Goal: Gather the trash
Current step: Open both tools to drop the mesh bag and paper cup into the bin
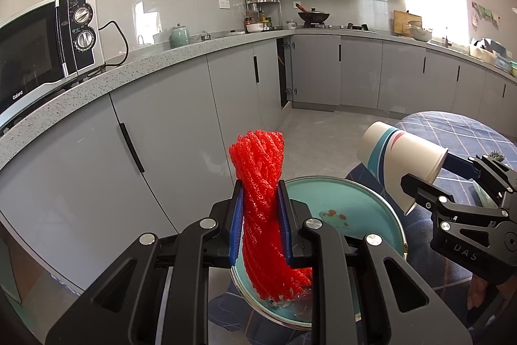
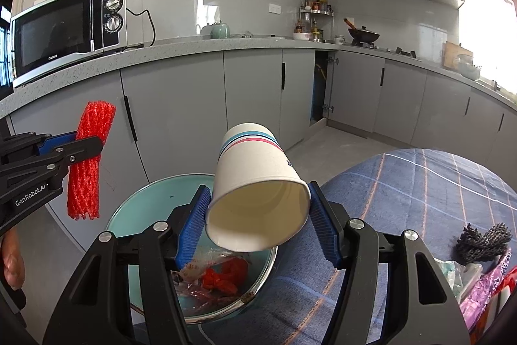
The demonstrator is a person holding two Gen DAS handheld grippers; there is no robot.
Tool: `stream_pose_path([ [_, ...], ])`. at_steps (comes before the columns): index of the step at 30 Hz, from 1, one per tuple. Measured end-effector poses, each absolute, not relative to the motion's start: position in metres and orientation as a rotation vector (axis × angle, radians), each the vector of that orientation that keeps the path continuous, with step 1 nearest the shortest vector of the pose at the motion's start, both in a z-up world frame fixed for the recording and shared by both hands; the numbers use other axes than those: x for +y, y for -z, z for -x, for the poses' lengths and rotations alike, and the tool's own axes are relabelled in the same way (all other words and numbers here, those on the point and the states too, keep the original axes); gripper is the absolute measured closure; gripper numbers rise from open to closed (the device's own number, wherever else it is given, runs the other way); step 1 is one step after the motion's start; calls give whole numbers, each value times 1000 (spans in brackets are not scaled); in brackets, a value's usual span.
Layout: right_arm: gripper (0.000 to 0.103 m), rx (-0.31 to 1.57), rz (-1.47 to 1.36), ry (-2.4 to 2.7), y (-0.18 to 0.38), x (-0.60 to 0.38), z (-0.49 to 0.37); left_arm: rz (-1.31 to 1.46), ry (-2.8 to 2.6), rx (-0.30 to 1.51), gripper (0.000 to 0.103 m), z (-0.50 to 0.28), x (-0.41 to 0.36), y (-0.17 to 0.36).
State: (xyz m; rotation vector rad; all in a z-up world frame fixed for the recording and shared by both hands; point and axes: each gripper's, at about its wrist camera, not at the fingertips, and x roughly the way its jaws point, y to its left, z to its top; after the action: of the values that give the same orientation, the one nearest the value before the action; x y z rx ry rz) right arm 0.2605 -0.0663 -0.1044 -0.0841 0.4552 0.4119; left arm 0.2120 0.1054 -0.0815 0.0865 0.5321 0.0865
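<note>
My left gripper [image 1: 260,199] is shut on a twisted red foam net [image 1: 261,183], held upright over a teal bowl [image 1: 365,202]. The same red net [image 2: 90,151] shows at the left of the right wrist view, clamped in the left gripper [image 2: 85,147]. My right gripper [image 2: 258,212] is shut on a white paper cup [image 2: 255,186] with teal and pink stripes, tilted mouth toward the camera above the teal bowl [image 2: 142,209]. The bowl holds red and clear wrapper scraps [image 2: 219,277]. In the left wrist view the paper cup [image 1: 400,157] hangs at the right in the right gripper [image 1: 429,180].
A blue plaid tablecloth [image 2: 420,199] covers the table under the bowl. Dark pine cones [image 2: 484,241] and pink wrapping [image 2: 484,290] lie at the right. Grey cabinets [image 2: 252,92] and a counter with a microwave [image 2: 68,28] stand beyond.
</note>
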Motion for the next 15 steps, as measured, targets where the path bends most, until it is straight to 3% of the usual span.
stream_pose_path([
  [7,39,455,92,-426,106,-62,-259,-89,-84,534,80,-212,105,82],
  [9,37,450,93,-429,107,-61,-259,-91,-89,532,72,-213,104,82],
  [11,37,450,98,-431,108,-60,-258,-92,-97,527,54,-212,105,82],
  [15,36,453,91,-428,109,-62,-258,-91,-98,531,48,-212,105,83],
])
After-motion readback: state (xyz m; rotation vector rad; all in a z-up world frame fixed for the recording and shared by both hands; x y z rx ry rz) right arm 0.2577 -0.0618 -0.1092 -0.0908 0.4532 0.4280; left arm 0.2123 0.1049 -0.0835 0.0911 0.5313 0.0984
